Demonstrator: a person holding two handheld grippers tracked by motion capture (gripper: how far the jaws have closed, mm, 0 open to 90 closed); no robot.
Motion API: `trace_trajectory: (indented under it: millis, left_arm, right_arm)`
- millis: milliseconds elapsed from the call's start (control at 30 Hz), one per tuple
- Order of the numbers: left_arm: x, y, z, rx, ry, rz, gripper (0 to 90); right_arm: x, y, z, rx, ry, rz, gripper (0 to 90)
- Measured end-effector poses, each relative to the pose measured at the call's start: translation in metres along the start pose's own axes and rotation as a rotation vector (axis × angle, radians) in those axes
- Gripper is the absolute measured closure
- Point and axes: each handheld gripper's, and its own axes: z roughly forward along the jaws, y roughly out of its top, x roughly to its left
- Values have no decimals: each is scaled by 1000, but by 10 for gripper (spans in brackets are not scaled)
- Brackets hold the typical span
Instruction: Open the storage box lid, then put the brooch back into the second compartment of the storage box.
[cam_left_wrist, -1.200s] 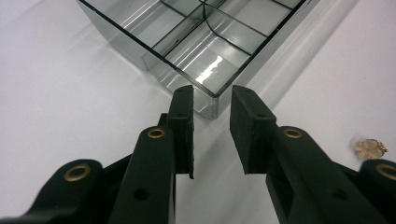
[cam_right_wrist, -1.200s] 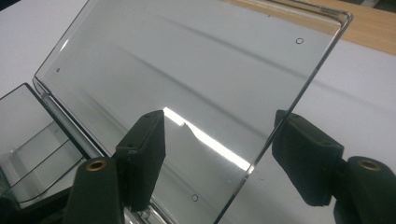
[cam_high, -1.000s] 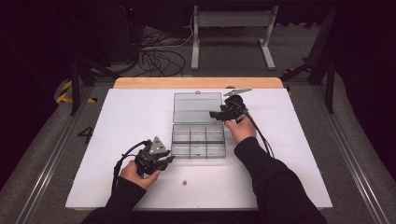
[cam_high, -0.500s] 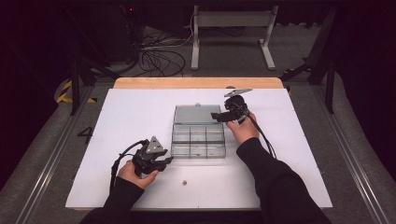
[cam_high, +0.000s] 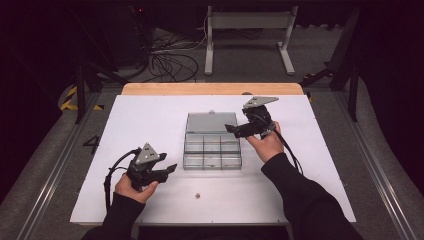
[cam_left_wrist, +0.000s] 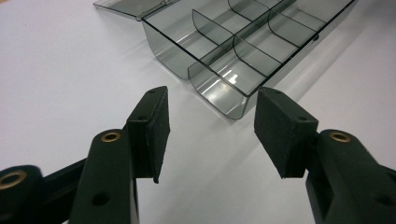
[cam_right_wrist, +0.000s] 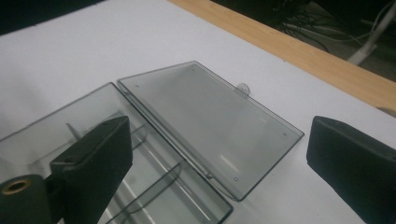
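Nearest you, a small dark speck lies on the white surface. Your left gripper has just been opening, nothing between its jaws, aimed at the clear plastic box mid-surface. Farther off, your right gripper has also been opening, empty, above the box's lid, which lies flat open.

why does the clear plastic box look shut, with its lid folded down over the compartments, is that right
Not quite: the clear plastic box is open. Its lid lies flat on the table behind the compartments, as the right gripper view shows.
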Motion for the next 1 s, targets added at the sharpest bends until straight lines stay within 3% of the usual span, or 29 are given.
trace_trajectory:
  millis: [300,600,733,1000]
  left_arm:
    - [1,-3,-3,-7,7,0,447]
    - [4,-4,-5,-9,13,-4,443]
    - [5,-5,-6,-13,20,-12,443]
    - [7,-5,-7,-18,22,-10,442]
  right_arm:
    - [13,2,-17,-36,32,-33,44]
    - [26,1,-25,-82,134,-24,17]
    - [34,0,-29,-67,200,-55,59]
    - [50,-1,-39,-76,214,-116,93]
